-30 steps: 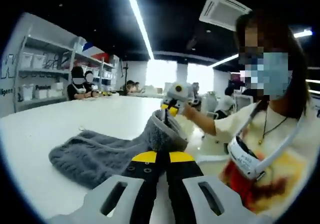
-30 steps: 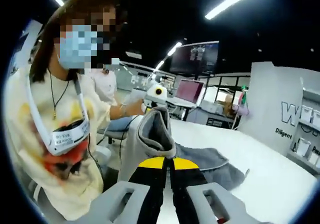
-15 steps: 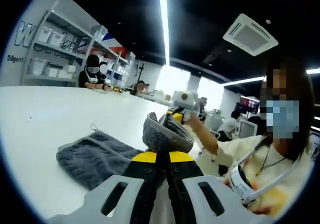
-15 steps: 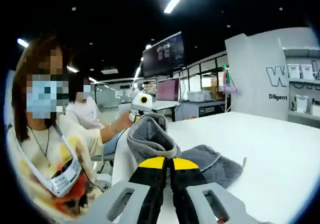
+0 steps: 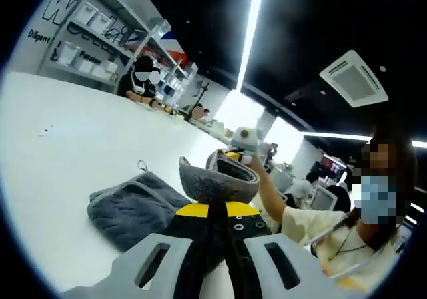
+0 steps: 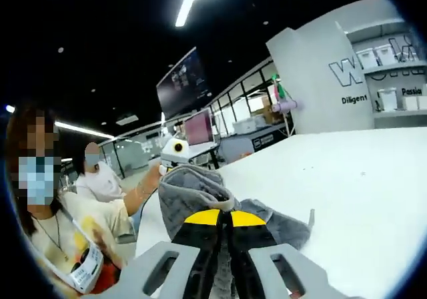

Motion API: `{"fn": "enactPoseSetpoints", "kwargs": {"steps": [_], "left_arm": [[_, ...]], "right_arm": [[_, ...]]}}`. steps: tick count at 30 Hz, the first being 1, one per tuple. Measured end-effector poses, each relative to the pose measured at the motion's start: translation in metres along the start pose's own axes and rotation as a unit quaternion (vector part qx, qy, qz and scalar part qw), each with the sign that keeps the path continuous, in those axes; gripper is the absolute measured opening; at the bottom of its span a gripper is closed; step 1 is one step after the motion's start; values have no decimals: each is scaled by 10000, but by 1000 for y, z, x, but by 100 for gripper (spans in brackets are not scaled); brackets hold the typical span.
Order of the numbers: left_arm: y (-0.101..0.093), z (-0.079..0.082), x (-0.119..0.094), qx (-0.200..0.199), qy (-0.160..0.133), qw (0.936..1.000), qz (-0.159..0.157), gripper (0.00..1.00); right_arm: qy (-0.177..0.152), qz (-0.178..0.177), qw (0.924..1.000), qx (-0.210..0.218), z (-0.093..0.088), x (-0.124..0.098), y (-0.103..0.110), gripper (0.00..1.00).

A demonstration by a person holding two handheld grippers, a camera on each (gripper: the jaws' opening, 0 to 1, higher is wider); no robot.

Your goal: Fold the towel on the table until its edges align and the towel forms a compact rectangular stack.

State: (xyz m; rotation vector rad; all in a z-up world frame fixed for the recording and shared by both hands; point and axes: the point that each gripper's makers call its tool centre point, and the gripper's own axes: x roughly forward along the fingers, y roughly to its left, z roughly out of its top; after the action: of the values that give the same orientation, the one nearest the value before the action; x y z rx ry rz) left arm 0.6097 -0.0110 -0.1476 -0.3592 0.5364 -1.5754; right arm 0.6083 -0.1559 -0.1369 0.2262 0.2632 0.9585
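- Left gripper view: the left gripper (image 5: 209, 213) rises from the bottom centre of the frame, its jaws pressed together on an edge of the grey towel (image 5: 143, 202).
- The clamped edge arches up in a curled fold at the centre of the frame. The rest of the towel lies crumpled on the white table (image 5: 60, 152) at lower left, with a small hanging loop sticking out of its far edge.
- The right gripper (image 5: 233, 155) comes in just right of centre and meets the same raised fold at its far end.
- The person holding it sits at the right of the frame.
- Right gripper view: the right gripper (image 6: 222, 220) at the bottom centre is clamped shut on the towel (image 6: 190, 192), which bunches up directly above the jaws.
- More of the cloth trails to the lower right onto the table (image 6: 347, 179). The left gripper (image 6: 171, 160) shows at centre left, at the other end of the lifted hem.
- Handling, as a judgement: the cloth looks like thick terry. It seems soft, limp and light, with no stiffness of its own, since it sags between the two holds and rumples where it lies.
- It should not slip from the jaws, yet it will drag and crease on the table rather than slide flat.
- The corners of one hem are the sensible places to hold, kept well apart so the edge stays taut while it is carried over to meet the opposite edge.
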Motion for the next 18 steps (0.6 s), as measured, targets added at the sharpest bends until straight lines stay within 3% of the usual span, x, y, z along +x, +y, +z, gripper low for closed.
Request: {"fn": "enactPoseSetpoints", "kwargs": {"steps": [7, 13, 18], "left_arm": [[52, 1, 3, -303, -19, 9990, 331, 4], [79, 5, 6, -426, -87, 9980, 460, 4], [112, -5, 11, -397, 141, 9952, 878, 4]], "right_arm": [[152, -439, 9989, 95, -11, 16, -33, 0], [259, -866, 9959, -20, -17, 26, -69, 0], [497, -1105, 9923, -259, -36, 33, -89, 0]]}}
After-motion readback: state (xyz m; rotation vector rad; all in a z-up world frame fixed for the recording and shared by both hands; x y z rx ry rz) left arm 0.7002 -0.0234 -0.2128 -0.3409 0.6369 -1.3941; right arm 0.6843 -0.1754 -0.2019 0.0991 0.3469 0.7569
